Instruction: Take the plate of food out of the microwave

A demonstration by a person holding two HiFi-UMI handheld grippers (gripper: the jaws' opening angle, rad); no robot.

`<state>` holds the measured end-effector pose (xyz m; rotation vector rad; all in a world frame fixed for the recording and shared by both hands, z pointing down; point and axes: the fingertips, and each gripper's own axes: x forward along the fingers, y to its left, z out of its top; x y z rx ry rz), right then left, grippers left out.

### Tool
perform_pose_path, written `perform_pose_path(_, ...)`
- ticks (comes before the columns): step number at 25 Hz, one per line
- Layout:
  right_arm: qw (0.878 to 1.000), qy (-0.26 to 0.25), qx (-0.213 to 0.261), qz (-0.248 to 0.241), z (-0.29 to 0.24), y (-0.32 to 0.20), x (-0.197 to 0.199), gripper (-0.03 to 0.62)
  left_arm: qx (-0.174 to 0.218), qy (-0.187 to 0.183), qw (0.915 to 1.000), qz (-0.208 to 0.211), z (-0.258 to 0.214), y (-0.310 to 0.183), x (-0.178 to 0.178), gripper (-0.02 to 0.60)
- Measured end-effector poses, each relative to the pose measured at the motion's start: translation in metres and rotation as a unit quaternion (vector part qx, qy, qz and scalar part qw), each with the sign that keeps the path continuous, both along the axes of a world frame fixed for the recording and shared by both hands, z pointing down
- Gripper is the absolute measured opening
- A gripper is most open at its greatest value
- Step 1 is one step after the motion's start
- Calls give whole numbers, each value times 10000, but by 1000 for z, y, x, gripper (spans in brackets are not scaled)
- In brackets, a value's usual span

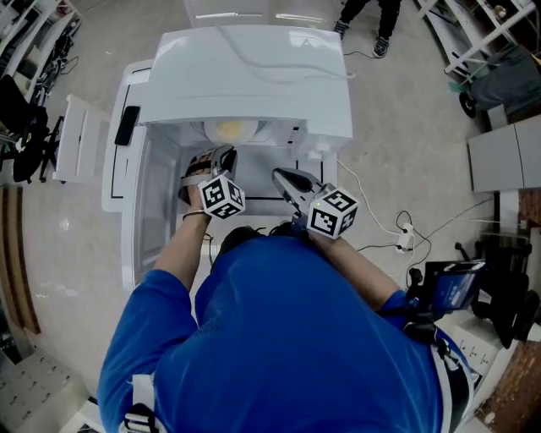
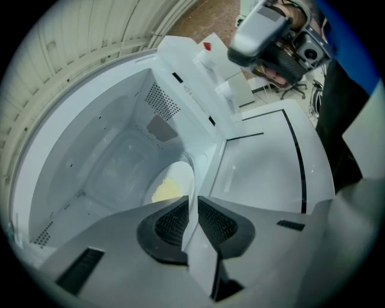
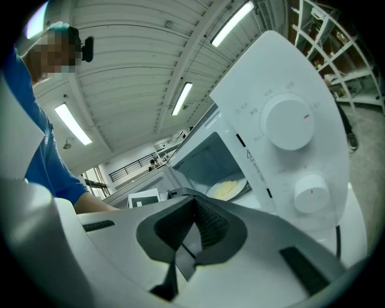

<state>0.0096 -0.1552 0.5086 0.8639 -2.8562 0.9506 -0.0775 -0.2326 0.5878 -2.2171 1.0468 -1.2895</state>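
A white microwave (image 1: 254, 76) stands open in front of me, its door (image 1: 152, 203) swung out to the left. Inside lies a white plate (image 1: 230, 130) with yellow food (image 2: 167, 190). My left gripper (image 1: 226, 154) reaches into the cavity. In the left gripper view its jaws (image 2: 193, 204) are shut on the near rim of the plate (image 2: 182, 175), which runs up between the pads. My right gripper (image 1: 281, 175) hovers outside, in front of the control panel, shut with nothing in it (image 3: 195, 207). In the right gripper view the plate (image 3: 228, 190) shows through the opening.
Two white knobs (image 3: 289, 123) sit on the panel right of the opening. The cavity's back and side walls (image 2: 114, 162) close around the plate. On the floor to the right lie a power strip and cables (image 1: 404, 241). A person's feet (image 1: 363, 25) stand beyond the microwave.
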Motion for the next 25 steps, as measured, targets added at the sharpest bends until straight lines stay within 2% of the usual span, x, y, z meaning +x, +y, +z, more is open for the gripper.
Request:
perform_pose_path(2,10000,4,-16,-29,1,0,-1,-8,-89,449,9985,-306,-4,-1,-5,38)
perform_pose_path(4,10000,14,-29,-62,2,1,-3,-8,-248,1040,9917,-714,-7,-3,-12,38)
perform_pose_path(7,9999,13,-37,-104,3,1,-6,-8,-561,1844,9725,-1311,-7,-3,-23,42)
perform_pose_path(10,9999,3,-47,-128,2,0,-7,-8,-815,2598,9452,-1799,-6,-1,-31,55)
perform_pose_path(11,9999,3,-48,-134,2,0,-8,-8,-919,2908,9316,-1975,-6,0,-33,59)
perform_pose_path(12,9999,6,-50,-141,2,0,-8,-8,-1068,3252,9140,-2179,-6,0,-36,65)
perform_pose_path(15,9999,15,-70,-157,4,0,-10,-8,-1500,4275,8488,-2724,-5,1,-42,88)
perform_pose_path(16,9998,16,-78,-160,4,1,-10,-8,-1576,4503,8322,-2826,-5,0,-44,97)
perform_pose_path(17,9998,15,-83,-164,4,1,-11,-8,-1618,4655,8209,-2884,-5,-1,-45,104)
perform_pose_path(19,9998,15,-87,-172,4,1,-12,-8,-1673,4884,8039,-2954,-6,-3,-47,113)
perform_pose_path(20,9998,16,-90,-175,4,1,-12,-8,-1714,5036,7917,-3003,-7,-4,-48,119)
perform_pose_path(21,9998,18,-98,-176,5,1,-12,-8,-1768,5225,7759,-3061,-7,-5,-49,126)
perform_pose_path(23,9998,22,-124,-176,7,2,-12,-8,-1905,5679,7349,-3180,-8,-8,-49,147)
perform_pose_path(25,9997,27,-145,-178,8,3,-12,-8,-2097,6188,6797,-3333,-7,-11,-48,161)
